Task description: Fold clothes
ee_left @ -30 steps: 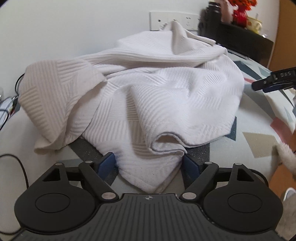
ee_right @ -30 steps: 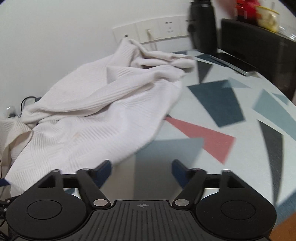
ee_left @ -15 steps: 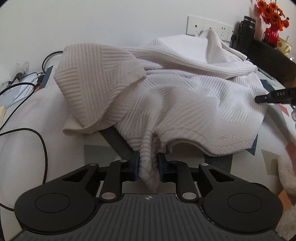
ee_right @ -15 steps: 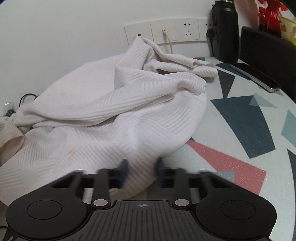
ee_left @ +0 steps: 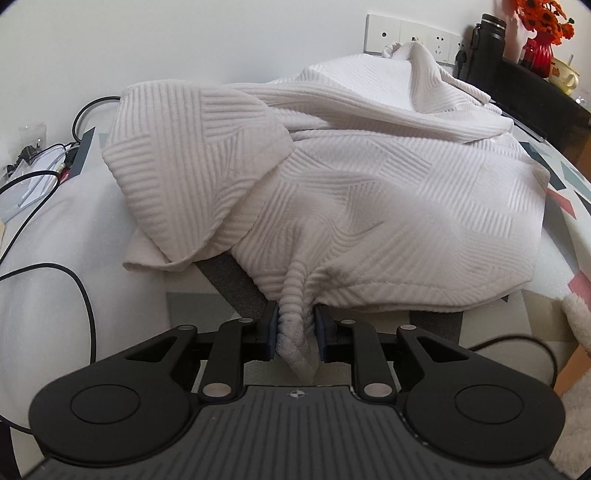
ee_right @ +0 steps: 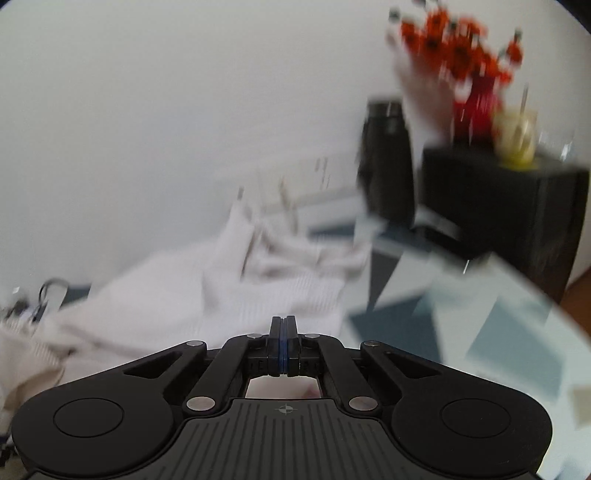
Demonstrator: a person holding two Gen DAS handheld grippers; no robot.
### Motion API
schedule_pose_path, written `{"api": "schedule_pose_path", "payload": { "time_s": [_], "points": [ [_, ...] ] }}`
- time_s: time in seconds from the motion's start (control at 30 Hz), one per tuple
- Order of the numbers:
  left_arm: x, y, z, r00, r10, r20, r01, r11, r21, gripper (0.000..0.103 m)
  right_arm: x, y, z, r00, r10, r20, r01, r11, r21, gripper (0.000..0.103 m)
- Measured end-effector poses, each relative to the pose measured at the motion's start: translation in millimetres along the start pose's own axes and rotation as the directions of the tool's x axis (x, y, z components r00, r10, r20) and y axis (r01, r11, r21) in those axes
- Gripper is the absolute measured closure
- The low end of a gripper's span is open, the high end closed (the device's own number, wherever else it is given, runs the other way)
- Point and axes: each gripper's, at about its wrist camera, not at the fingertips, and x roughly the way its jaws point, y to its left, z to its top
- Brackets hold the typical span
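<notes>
Pinching the hem of the white garment [ee_left: 332, 192] heaped on the tabletop [ee_left: 576, 229], my left hand-held gripper [ee_left: 295, 334] faced cables [ee_left: 79, 284]; my right hand-held gripper [ee_right: 283, 347] was closed empty near a black flask [ee_right: 386, 166].

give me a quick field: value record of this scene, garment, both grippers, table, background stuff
garment: white ribbed top, crumpled in a heap on the table
left gripper: jaws shut on a bunched bit of the garment's near hem
right gripper: jaws pressed together, no cloth visible between them; view is motion-blurred
table: pale top with coloured geometric shapes
cables: black, on the left side of the table
background: wall sockets, black bottle, red vase of orange flowers
</notes>
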Motion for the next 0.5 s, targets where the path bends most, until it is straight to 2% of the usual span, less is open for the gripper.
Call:
{"api": "schedule_pose_path", "payload": {
  "time_s": [0.07,0.1,0.17,0.2,0.27,0.33,0.37,0.5],
  "points": [
    [0,0,0,1.0,0.002,0.005,-0.002,1.0,-0.002,0.082,3,-2,10,1.0,0.019,-0.023,-0.019,1.0,0.006,0.103],
    [0,0,0,1.0,0.002,0.006,-0.002,1.0,-0.003,0.082,8,-3,10,0.998,0.019,-0.055,-0.019,1.0,0.006,0.097],
    [0,0,0,1.0,0.002,0.008,-0.002,1.0,-0.004,0.082,18,-5,4,0.991,0.02,-0.131,-0.019,1.0,0.01,0.082],
    [0,0,0,1.0,0.003,0.007,-0.003,1.0,-0.003,0.081,24,-6,-2,0.984,0.023,-0.174,-0.021,1.0,0.014,0.068],
    [0,0,0,1.0,0.003,0.007,-0.003,1.0,0.0,0.081,31,-4,-23,0.97,0.03,-0.24,-0.026,0.999,0.021,0.063],
    [0,0,1,1.0,0.003,0.004,-0.003,1.0,0.001,0.081,38,1,-46,0.951,0.019,-0.309,-0.014,1.0,0.017,0.052],
    [0,-1,1,1.0,0.004,0.004,-0.004,1.0,0.002,0.081,40,3,-56,0.941,0.012,-0.339,-0.007,1.0,0.015,0.051],
    [0,-2,1,1.0,0.009,0.006,-0.009,1.0,-0.001,0.081,43,13,-69,0.934,0.017,-0.357,-0.028,0.999,-0.025,0.041]
  ]
}}
